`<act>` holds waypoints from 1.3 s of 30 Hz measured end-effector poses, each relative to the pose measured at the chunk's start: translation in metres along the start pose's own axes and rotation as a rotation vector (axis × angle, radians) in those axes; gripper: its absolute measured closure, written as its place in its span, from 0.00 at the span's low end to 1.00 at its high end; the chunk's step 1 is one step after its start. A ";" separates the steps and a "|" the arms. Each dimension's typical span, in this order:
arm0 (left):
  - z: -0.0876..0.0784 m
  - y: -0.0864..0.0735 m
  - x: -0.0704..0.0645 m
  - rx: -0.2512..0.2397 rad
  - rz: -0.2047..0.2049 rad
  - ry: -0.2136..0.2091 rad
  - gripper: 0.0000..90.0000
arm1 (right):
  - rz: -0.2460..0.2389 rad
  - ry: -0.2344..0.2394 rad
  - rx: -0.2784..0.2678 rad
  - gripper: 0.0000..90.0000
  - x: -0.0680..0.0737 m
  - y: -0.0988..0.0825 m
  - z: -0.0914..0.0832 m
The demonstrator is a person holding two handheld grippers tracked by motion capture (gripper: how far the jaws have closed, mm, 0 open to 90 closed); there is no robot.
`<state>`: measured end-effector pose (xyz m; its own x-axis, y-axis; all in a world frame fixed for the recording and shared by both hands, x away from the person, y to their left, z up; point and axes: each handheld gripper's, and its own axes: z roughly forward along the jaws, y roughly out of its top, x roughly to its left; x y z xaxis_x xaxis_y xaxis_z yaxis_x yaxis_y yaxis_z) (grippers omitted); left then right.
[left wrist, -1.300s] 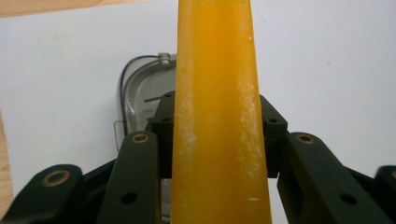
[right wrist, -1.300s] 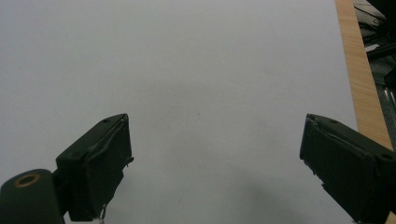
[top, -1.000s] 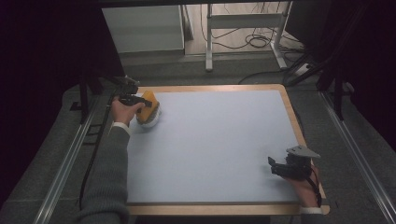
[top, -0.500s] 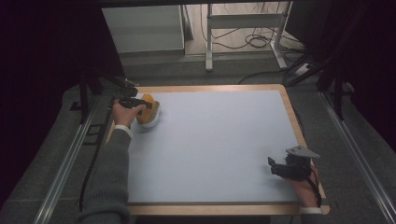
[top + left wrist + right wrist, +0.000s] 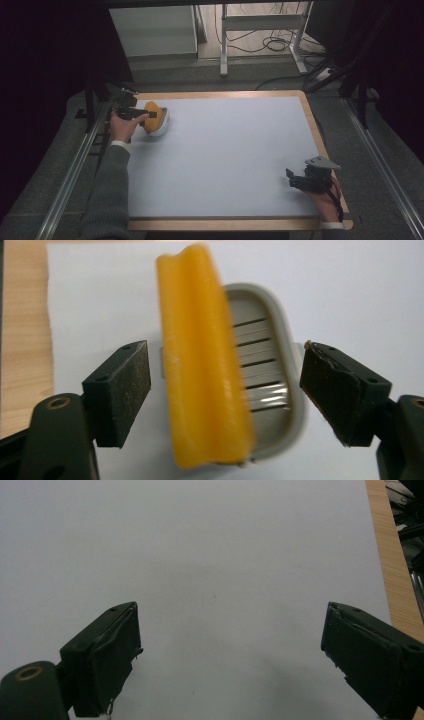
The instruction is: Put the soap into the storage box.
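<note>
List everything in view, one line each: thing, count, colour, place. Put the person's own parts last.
Orange bar: one, orange-yellow, lying across the grey dish at the table's far left corner.
Slotted dish: one, pale grey with slits in its floor, under the orange bar.
Table: one, white top with a light wood rim, centre of the high view.
Metal frame: one, pale grey, on the floor beyond the table, with dark cables beside it.
Left gripper: one, black; its jaws have just been opening and stand apart on either side of the bar, pads clear of it.
Right gripper: one, black, jaws open over bare table near the right corner.
Sleeve: one, grey, left forearm.
</note>
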<state>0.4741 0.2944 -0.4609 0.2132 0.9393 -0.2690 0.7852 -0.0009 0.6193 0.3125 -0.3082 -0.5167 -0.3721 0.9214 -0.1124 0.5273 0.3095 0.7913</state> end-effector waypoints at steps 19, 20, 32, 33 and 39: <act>-0.043 -0.058 -0.045 -0.062 0.239 -0.175 0.21 | -0.001 0.001 -0.012 0.10 0.001 0.003 -0.003; -0.043 -0.064 -0.047 -0.060 0.249 -0.188 0.21 | -0.001 0.002 -0.012 0.10 0.002 0.003 -0.003; -0.035 -0.124 -0.067 -0.052 0.309 -0.216 0.20 | -0.007 0.004 -0.010 0.10 0.002 0.003 -0.003; -0.035 -0.129 -0.068 -0.058 0.306 -0.219 0.20 | -0.007 0.004 -0.010 0.10 0.002 0.003 -0.003; -0.030 -0.153 -0.067 -0.045 0.287 -0.228 0.21 | -0.004 0.004 -0.013 0.10 0.002 0.003 -0.003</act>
<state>0.3227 0.2423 -0.5154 0.5494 0.8021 -0.2342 0.6495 -0.2336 0.7236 0.3108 -0.3064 -0.5126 -0.3773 0.9192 -0.1130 0.5155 0.3098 0.7989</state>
